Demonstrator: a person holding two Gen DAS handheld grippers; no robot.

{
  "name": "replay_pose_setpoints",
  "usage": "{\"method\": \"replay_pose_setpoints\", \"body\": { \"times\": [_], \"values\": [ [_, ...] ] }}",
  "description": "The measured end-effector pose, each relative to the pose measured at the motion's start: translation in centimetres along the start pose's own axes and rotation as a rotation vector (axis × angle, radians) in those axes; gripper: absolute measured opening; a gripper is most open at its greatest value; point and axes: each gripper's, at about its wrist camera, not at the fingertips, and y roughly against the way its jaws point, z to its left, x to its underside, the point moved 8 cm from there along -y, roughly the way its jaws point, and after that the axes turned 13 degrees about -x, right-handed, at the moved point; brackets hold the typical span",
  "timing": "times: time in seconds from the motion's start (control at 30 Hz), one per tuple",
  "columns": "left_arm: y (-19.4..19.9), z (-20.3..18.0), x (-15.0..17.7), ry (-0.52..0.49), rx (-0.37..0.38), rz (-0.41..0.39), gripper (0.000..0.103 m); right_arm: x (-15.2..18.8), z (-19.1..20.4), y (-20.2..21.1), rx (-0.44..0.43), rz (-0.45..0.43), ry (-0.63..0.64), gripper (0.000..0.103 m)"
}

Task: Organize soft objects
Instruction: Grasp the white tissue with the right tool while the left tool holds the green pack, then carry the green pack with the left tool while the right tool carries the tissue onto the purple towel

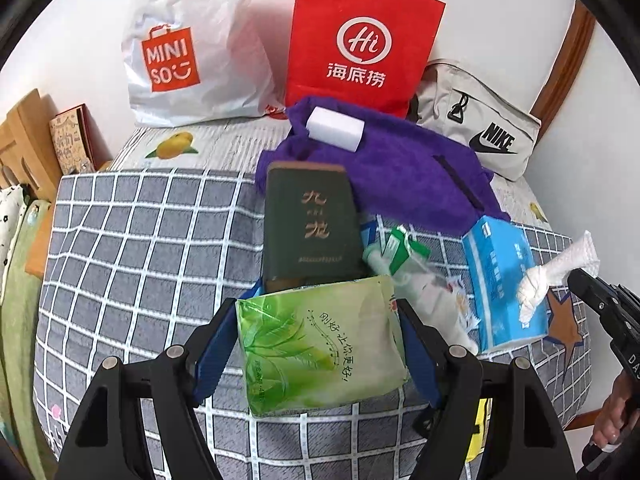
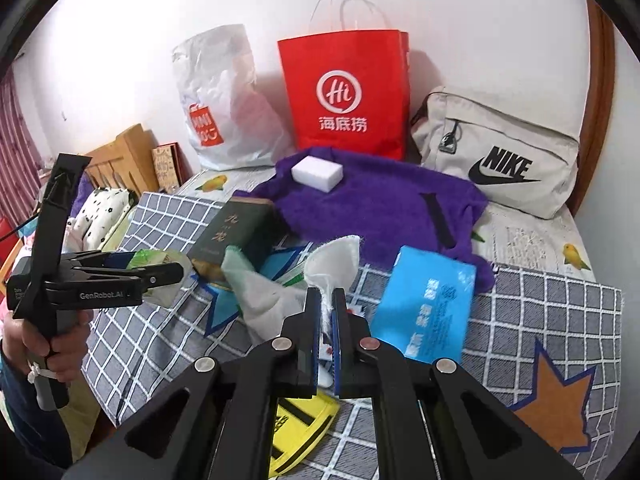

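My left gripper [image 1: 325, 300] is shut on a green soft tissue pack [image 1: 320, 344], which hangs between its blue pads above the checked blanket [image 1: 140, 248]. In the right wrist view the same gripper [image 2: 160, 276] shows at the left, in a person's hand. My right gripper [image 2: 327, 294] is shut on a white tissue [image 2: 332, 256]. In the left wrist view that tissue [image 1: 560, 268] stretches from the blue tissue pack [image 1: 504, 280] to the right gripper [image 1: 576, 278]. A purple towel [image 2: 380, 204] with a white foam block [image 2: 318, 172] on it lies behind.
A dark green book [image 1: 308, 224] and a crumpled clear bag with green-white packaging [image 1: 400, 256] lie between the grippers. Against the wall stand a white Miniso bag [image 1: 188, 48], a red paper bag [image 1: 360, 40] and a beige Nike bag [image 1: 480, 128]. A yellow item [image 2: 300, 432] lies near the bed's front edge.
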Motion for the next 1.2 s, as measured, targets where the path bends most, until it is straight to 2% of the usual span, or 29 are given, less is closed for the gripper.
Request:
{"method": "replay_pose_setpoints", "body": {
  "times": [0.53, 1.2],
  "values": [
    [-0.1, -2.1, -5.6, -0.042, 0.013, -0.038, 0.075, -4.3, -4.6, -0.8, 0.042, -0.030, -0.039, 0.005],
    [-4.2, -3.1, -10.7, -0.056, 0.020, -0.029, 0.074, -9.0, -9.0, -5.2, 0.067, -0.025, -0.033, 0.005]
  ]
}}
